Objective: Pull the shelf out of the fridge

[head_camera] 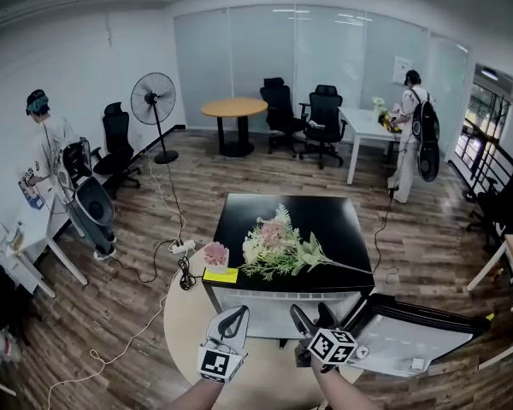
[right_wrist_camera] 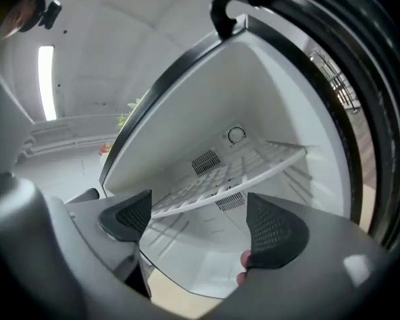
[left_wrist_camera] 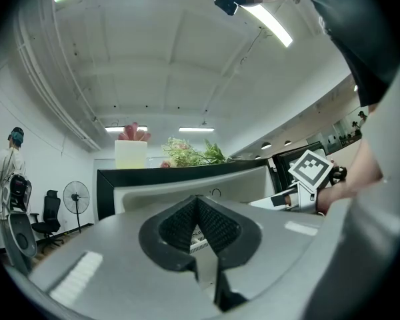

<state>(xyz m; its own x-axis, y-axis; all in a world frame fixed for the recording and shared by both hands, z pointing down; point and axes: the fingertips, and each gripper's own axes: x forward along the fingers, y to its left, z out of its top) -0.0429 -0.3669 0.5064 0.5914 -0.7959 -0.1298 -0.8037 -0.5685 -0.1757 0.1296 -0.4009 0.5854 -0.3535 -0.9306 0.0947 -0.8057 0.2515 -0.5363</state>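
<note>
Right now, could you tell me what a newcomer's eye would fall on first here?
The low black fridge in mid-room stands out first, a bouquet lying on its top and its door swung open to the right. Inside it, the right gripper view shows a white wire shelf just beyond the right gripper, whose jaws stand apart, gripping nothing. The left gripper is shut and empty.

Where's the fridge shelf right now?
In the right gripper view, the shelf sits inside the open fridge, just beyond the open right gripper.
</note>
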